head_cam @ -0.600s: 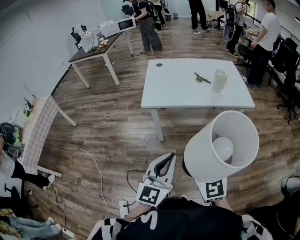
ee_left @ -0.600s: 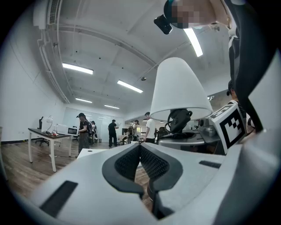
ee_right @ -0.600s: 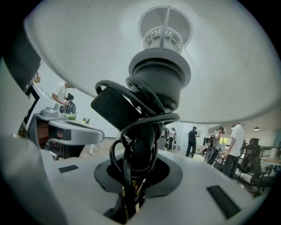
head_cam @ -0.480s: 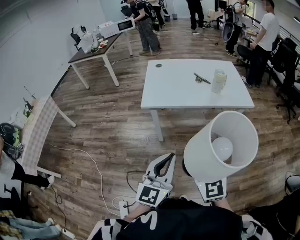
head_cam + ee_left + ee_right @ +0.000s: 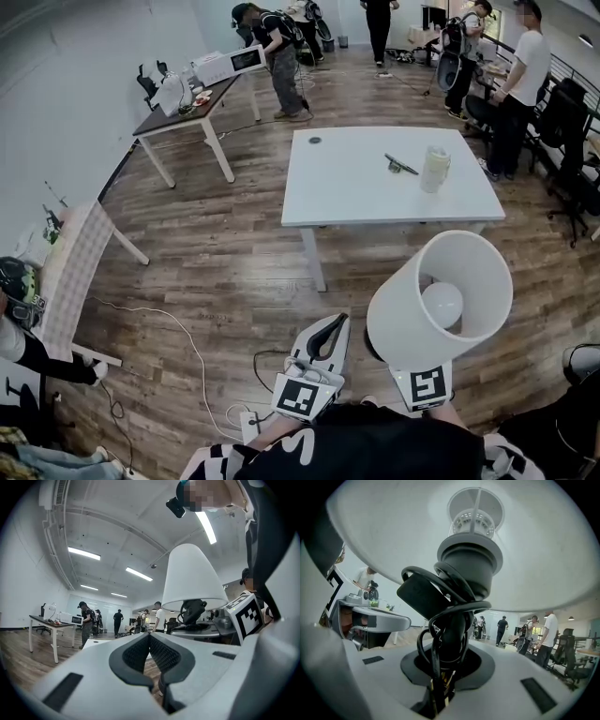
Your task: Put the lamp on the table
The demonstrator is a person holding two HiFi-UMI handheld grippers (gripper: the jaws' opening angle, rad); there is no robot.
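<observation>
Grey-brown wood planks cover the floor (image 5: 216, 244). A smooth, white, rectangular table (image 5: 356, 187) stands ahead, bearing a translucent jar (image 5: 433, 169) and a flat dark object (image 5: 401, 165). The lamp (image 5: 441, 309) is held in the air short of the table. Its white conical shade opens upward around a round bulb (image 5: 442, 304). The right gripper (image 5: 449, 660) pinches the lamp's dark stem, which is wrapped in black cord (image 5: 440, 616). Beside it, the left gripper (image 5: 150, 641) has its ribbed pads pressed together on nothing.
</observation>
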